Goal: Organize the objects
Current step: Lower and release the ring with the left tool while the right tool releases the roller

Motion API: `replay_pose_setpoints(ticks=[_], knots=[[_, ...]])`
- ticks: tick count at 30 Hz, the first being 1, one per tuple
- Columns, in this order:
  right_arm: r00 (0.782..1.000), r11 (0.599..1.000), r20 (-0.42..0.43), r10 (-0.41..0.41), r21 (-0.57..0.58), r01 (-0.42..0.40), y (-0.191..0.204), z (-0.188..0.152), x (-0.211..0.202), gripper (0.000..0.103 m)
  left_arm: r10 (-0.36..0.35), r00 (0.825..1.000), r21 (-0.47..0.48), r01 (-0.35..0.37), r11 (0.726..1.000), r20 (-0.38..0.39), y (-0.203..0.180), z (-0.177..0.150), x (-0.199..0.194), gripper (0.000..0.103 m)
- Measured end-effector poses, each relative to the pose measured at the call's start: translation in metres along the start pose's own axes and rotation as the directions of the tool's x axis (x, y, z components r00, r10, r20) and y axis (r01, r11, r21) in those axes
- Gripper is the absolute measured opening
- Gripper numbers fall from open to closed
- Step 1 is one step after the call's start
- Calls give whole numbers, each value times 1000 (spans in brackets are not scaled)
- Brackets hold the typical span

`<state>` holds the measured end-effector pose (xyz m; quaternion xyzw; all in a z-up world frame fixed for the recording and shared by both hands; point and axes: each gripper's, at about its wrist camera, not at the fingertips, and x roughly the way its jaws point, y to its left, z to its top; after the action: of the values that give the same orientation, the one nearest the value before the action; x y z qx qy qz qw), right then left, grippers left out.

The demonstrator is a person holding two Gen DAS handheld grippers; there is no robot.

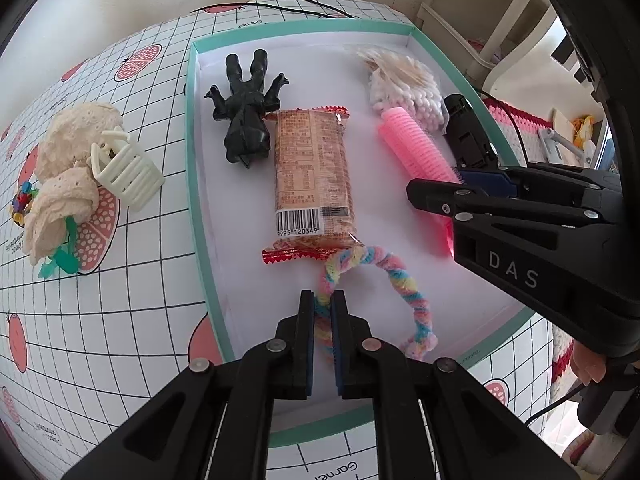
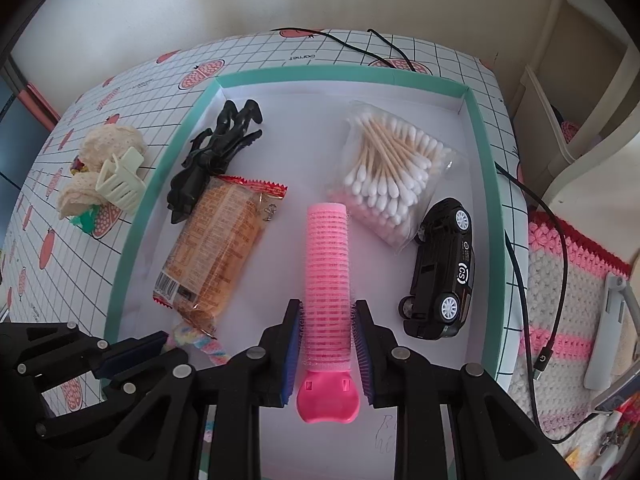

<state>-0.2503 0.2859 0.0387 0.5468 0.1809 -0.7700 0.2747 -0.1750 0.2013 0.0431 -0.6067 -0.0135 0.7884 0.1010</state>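
Nearest in the left wrist view, the left gripper (image 1: 322, 300) is clamped on one twisted pastel pipe cleaner (image 1: 376, 276), which loops away to the right inside the tray (image 1: 200, 216). In the right wrist view, the right gripper (image 2: 328, 312) is clamped on one pink hair roller (image 2: 327, 268). The roller's long axis runs straight away from the camera, and its flat pink handle end points back toward the gripper. Its lower part is hidden between the pads.

Further in, the teal-edged tray holds one orange snack packet (image 1: 310, 172), lying lengthwise with the barcode end nearer, one black toy car (image 2: 444, 268) on its side, one black figure (image 1: 246, 116) with the legs pointing away, and one bag of cotton swabs (image 2: 394, 176). The swabs are too many to count.

Outside the tray, on the left of the checked tablecloth (image 1: 120, 300), lie one cream hair claw (image 1: 126, 170) and cream lace fabric (image 1: 72, 168). Small coloured pieces beside the fabric are hard to make out.
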Motion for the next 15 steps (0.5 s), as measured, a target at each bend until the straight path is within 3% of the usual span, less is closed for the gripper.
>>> replay_pose_setpoints(ticks=[3, 8, 15], knots=[[1000, 1000, 6, 3, 6, -3, -2, 0, -3, 28, 8, 1000, 1, -8, 1000, -2, 0, 0, -1, 11], [1000, 1000, 16, 5, 4, -5, -3, 0, -8, 30, 15, 1000, -8, -15, 1000, 4, 3, 1, -5, 28], [997, 1000, 71, 4, 4, -4, -3, 0, -31, 30, 10, 1000, -15, -10, 1000, 23, 7, 5, -15, 38]])
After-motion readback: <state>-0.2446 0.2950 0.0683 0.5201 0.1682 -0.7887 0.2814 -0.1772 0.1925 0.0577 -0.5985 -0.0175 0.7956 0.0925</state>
